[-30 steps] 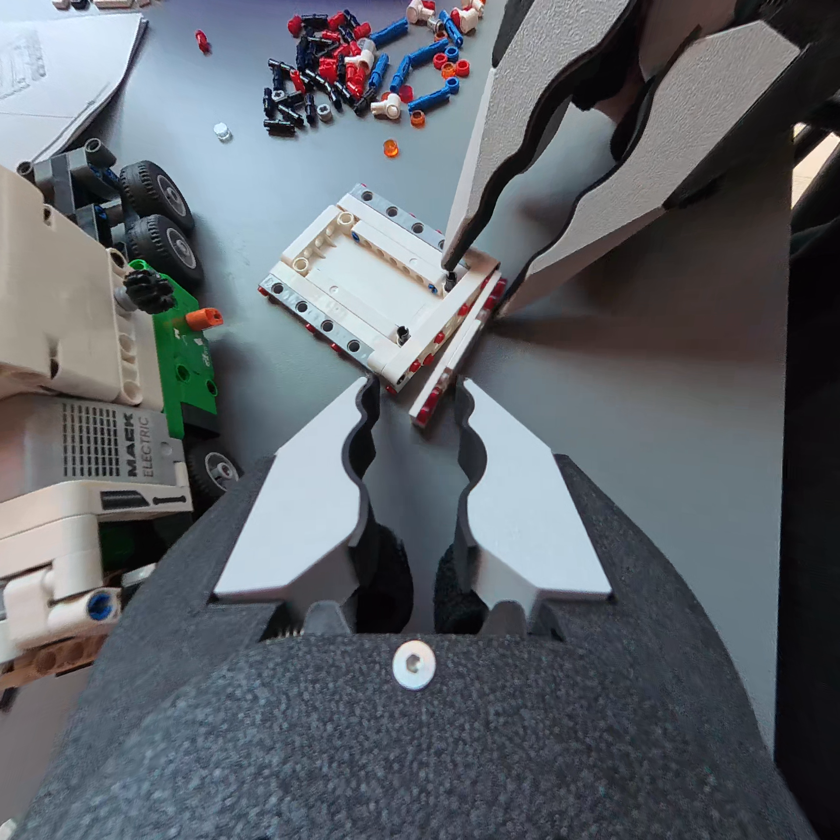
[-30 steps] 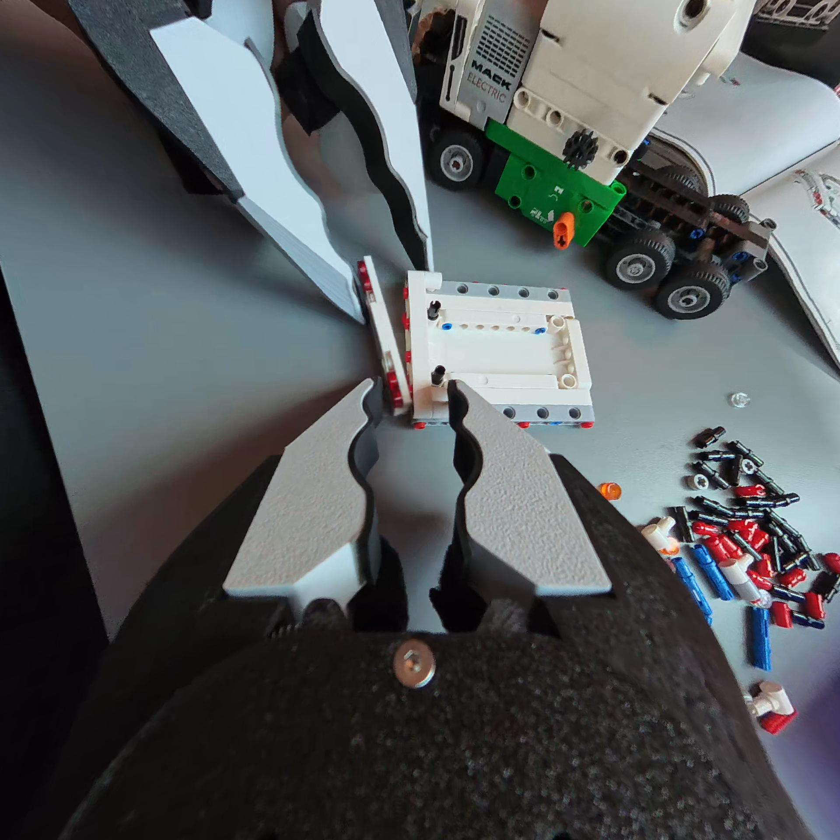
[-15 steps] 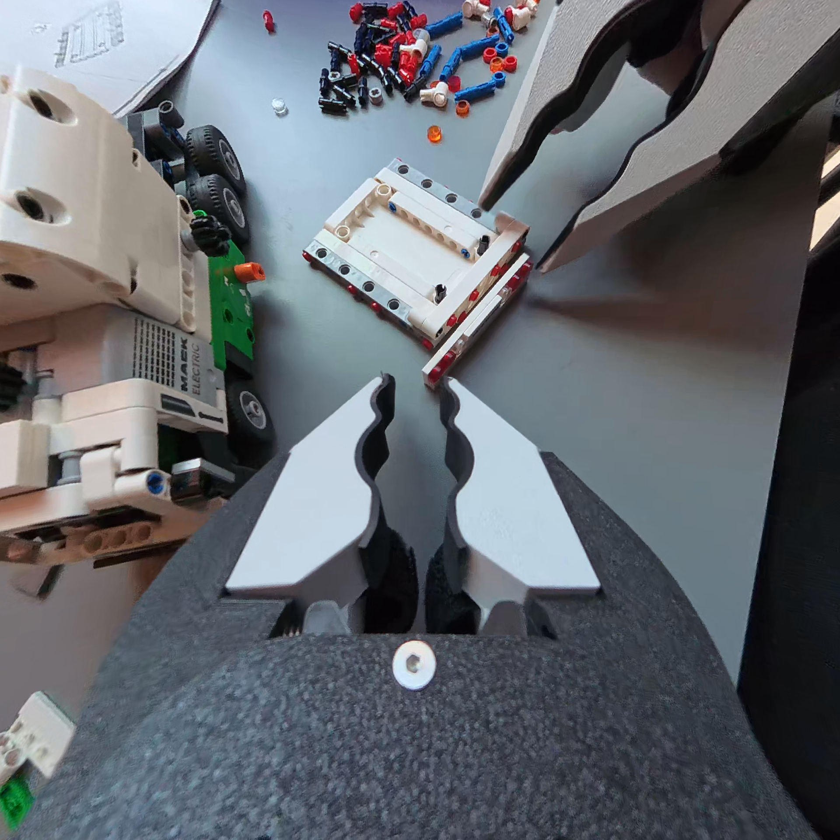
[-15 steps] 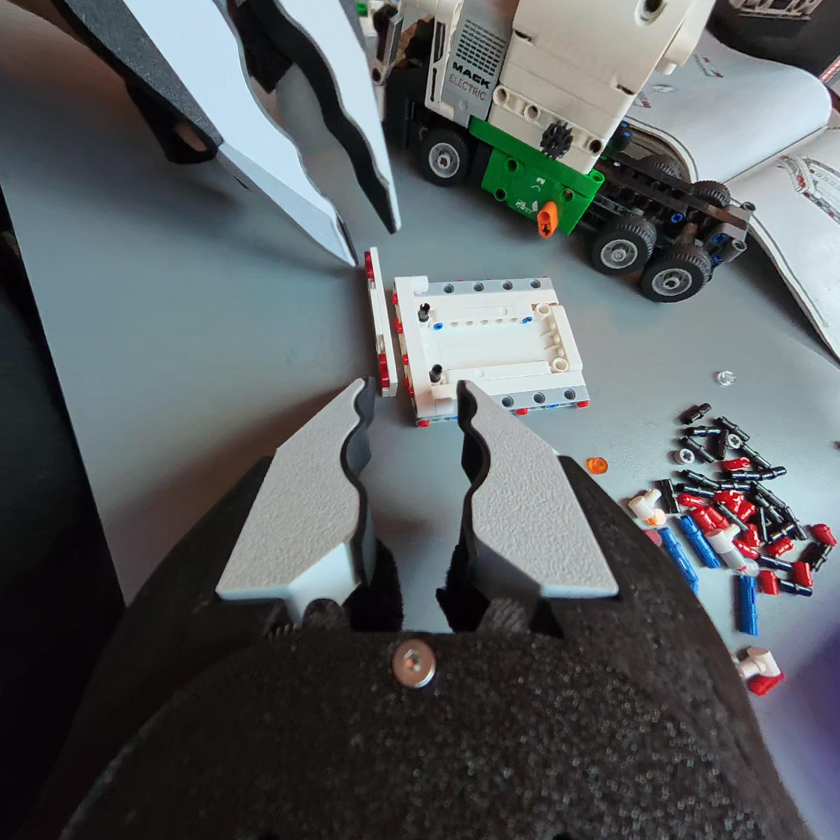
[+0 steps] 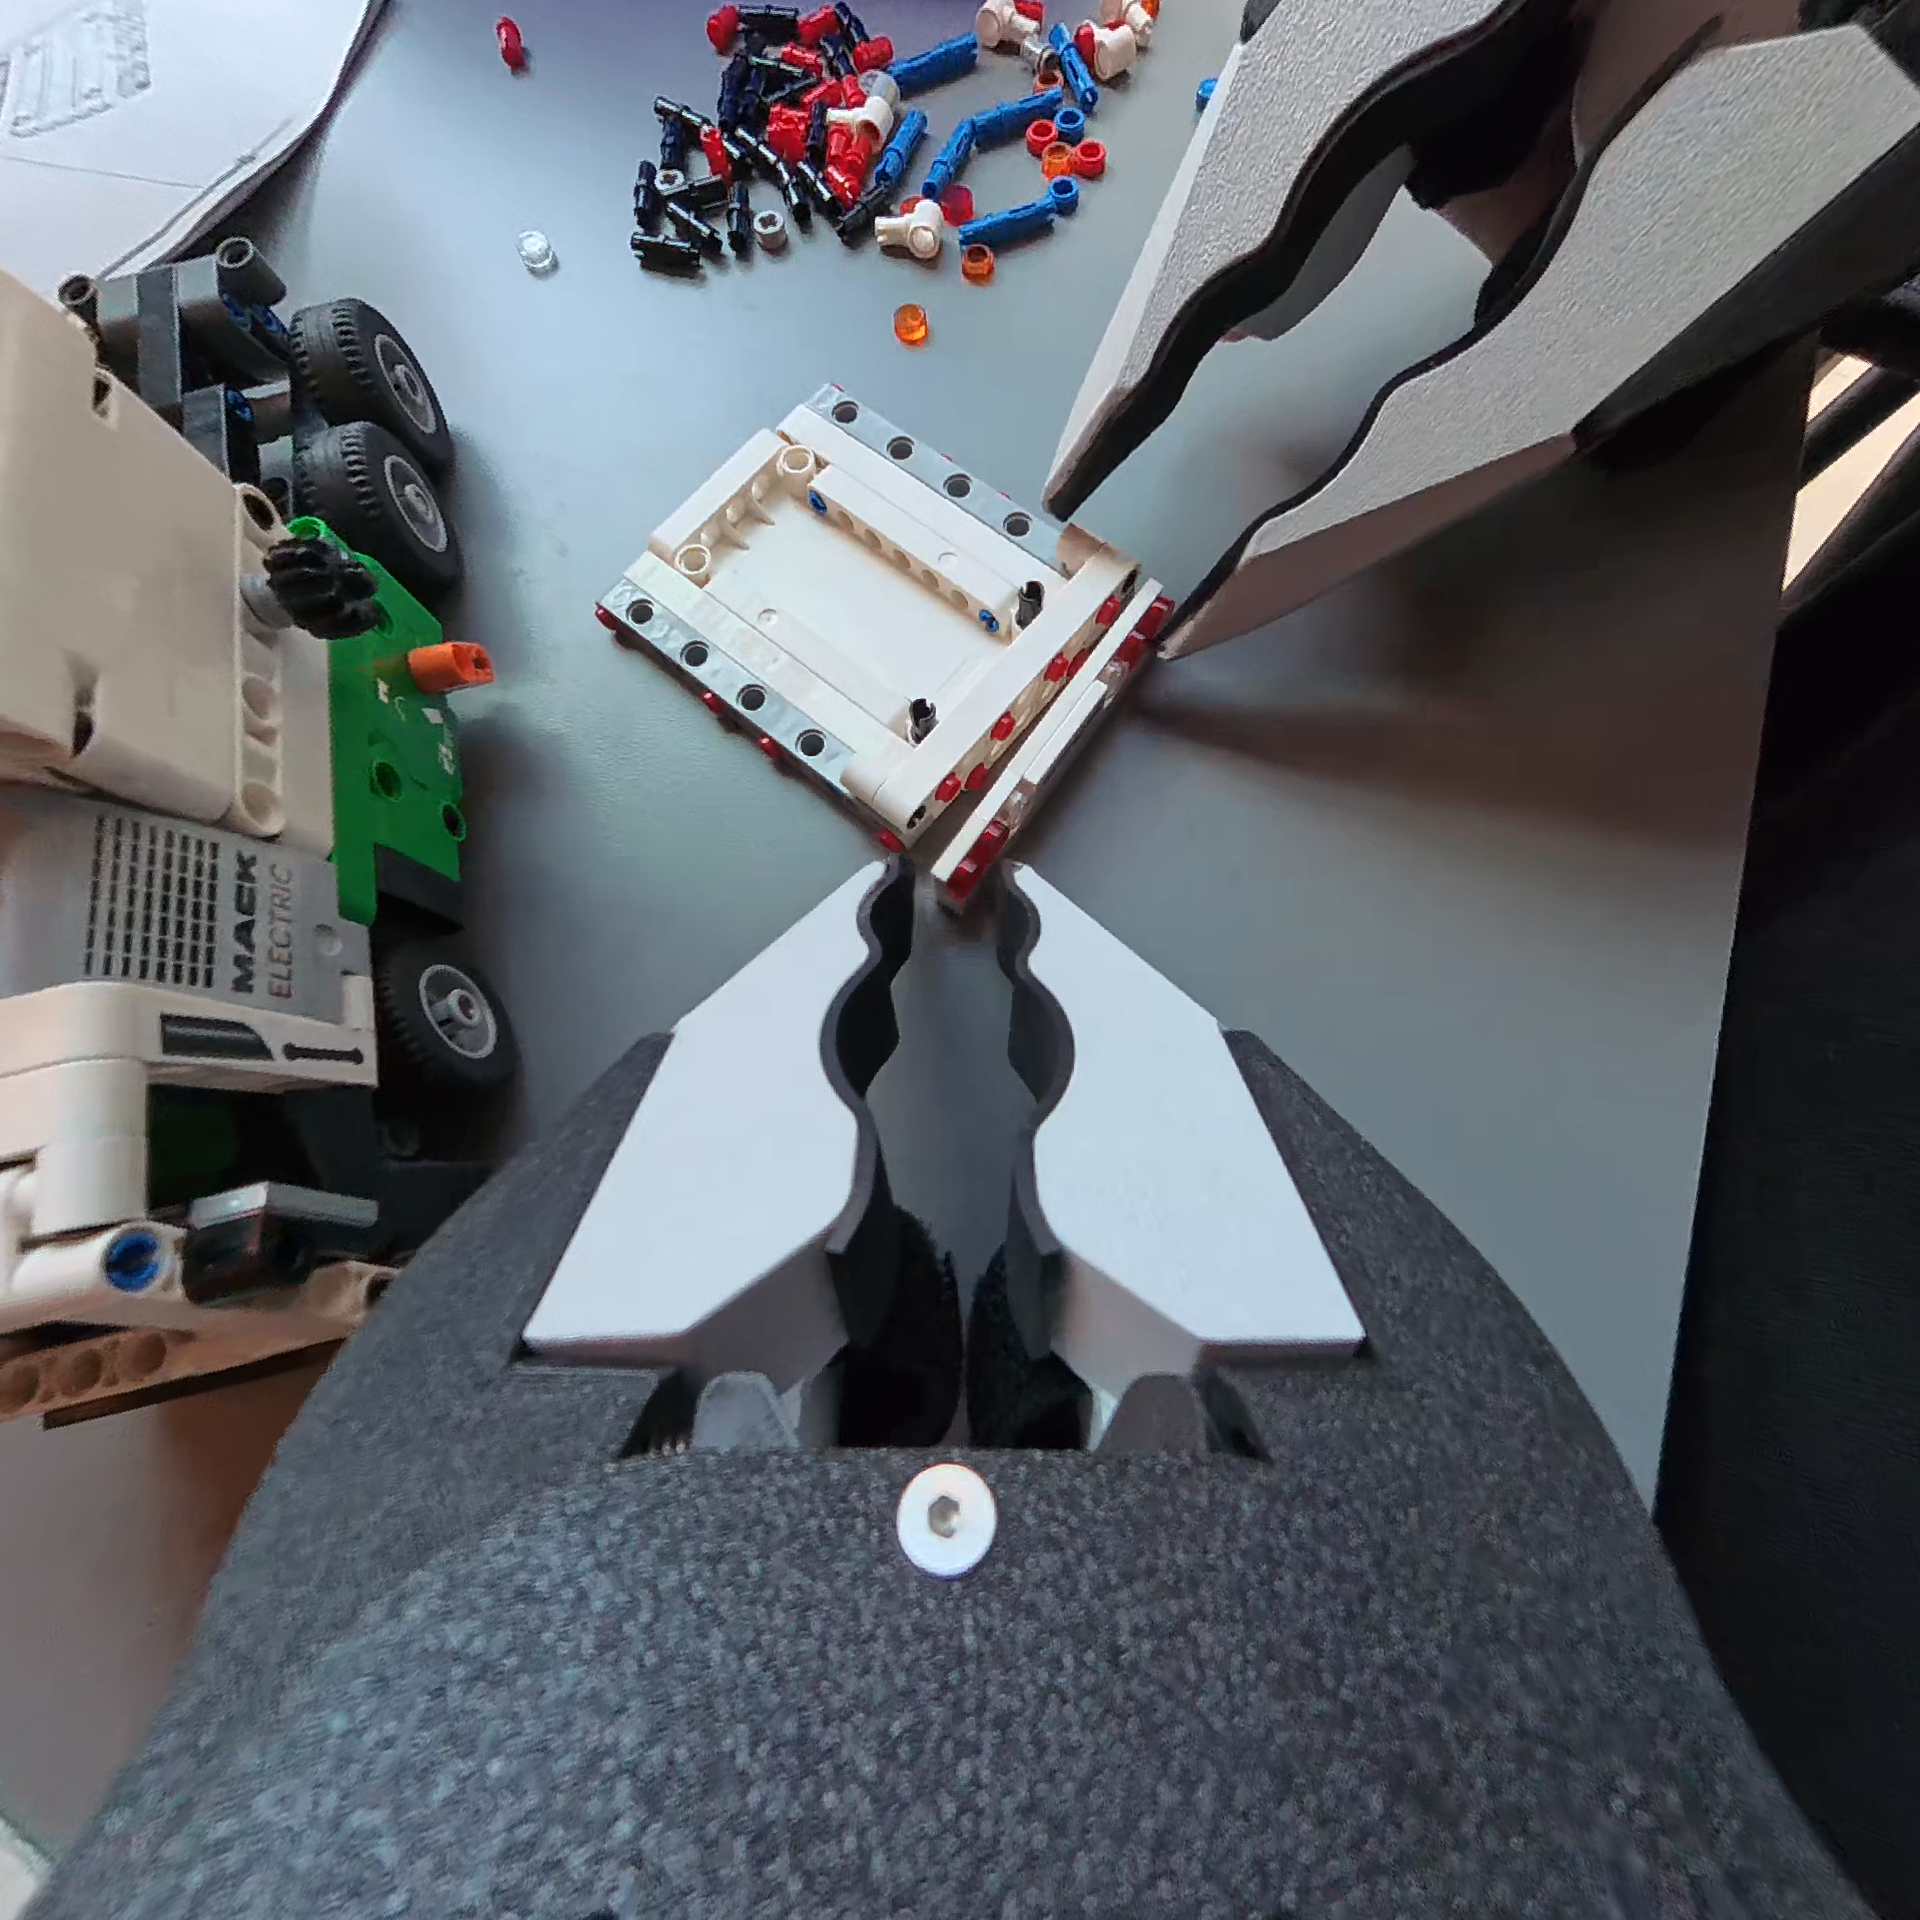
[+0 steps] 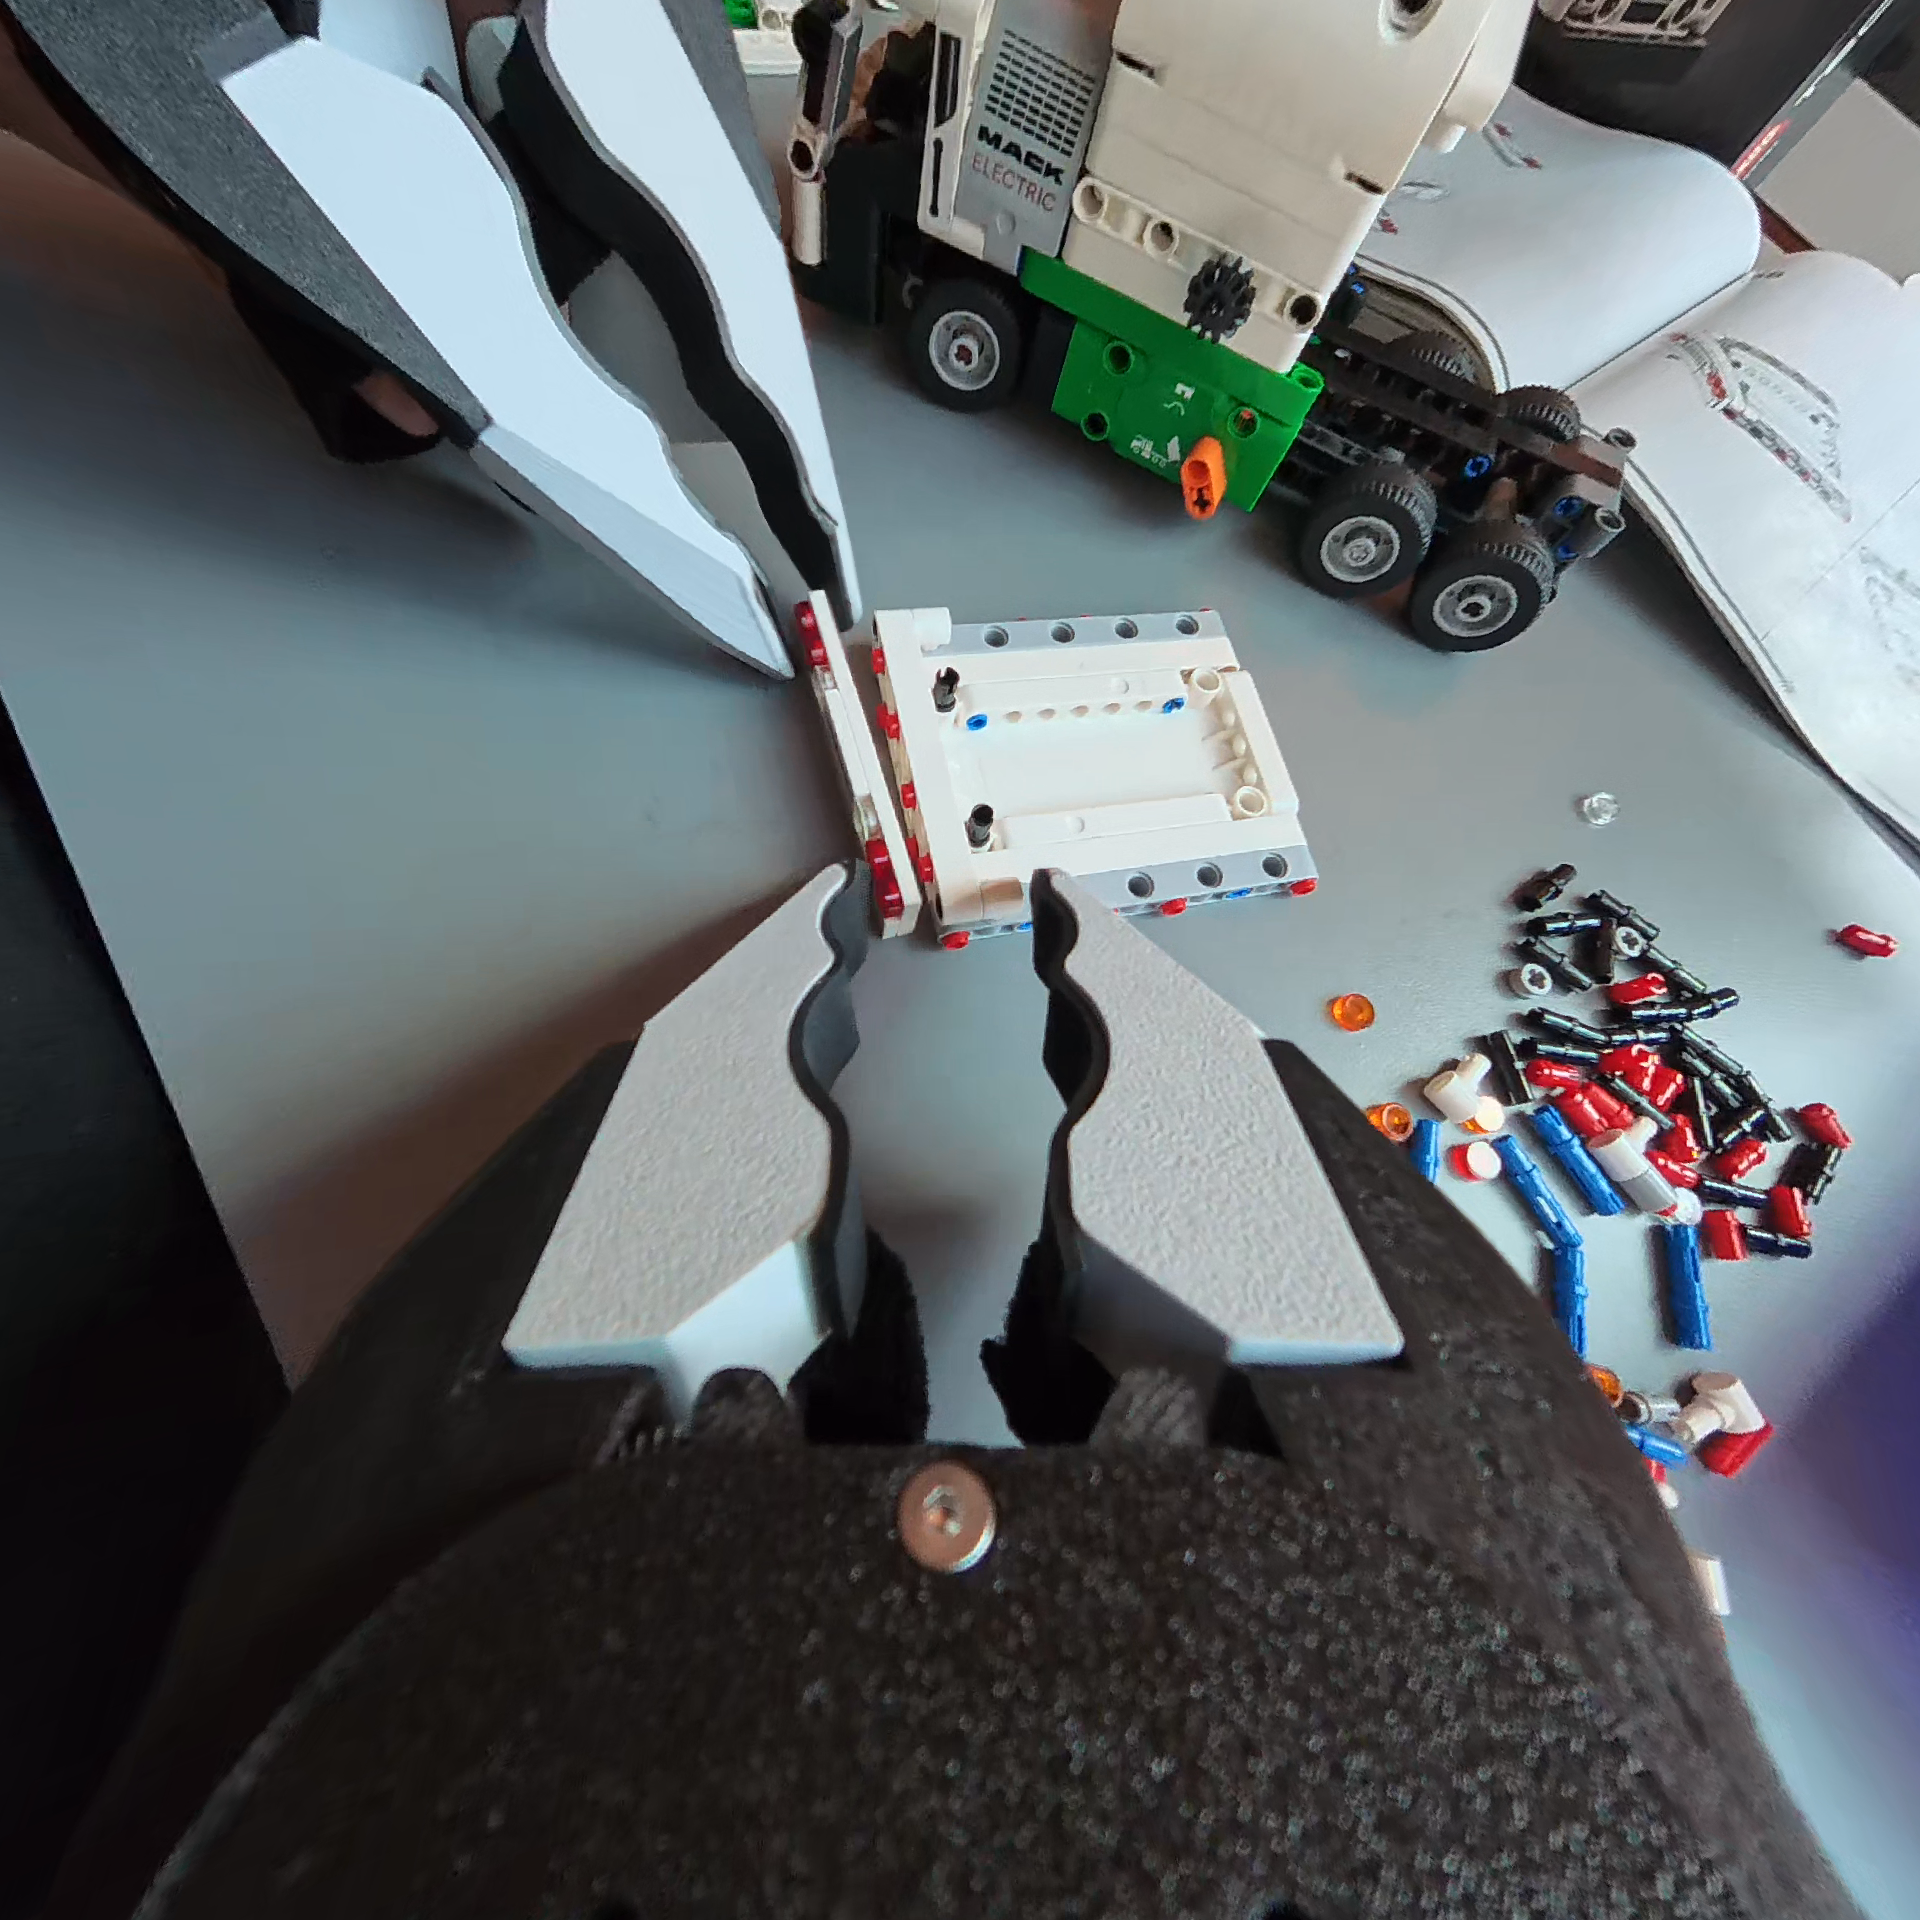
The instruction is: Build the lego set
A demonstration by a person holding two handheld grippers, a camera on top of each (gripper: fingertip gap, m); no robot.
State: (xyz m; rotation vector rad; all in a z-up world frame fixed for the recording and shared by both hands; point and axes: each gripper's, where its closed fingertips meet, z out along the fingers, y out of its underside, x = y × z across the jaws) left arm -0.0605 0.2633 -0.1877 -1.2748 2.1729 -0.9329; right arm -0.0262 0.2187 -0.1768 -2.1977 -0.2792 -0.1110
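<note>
Our left tool, narrowly open, straddles the white studded strip at its near end without clamping. Our right tool, wider open, straddles its far end and the white panel corner. We judge the strip light and rigid, best pinched across its long sides.

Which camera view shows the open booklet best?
The right wrist view: the open booklet lies behind the toy truck with both curved pages and a drawing visible. The left wrist view shows only one corner of its pages at the top left.
</note>
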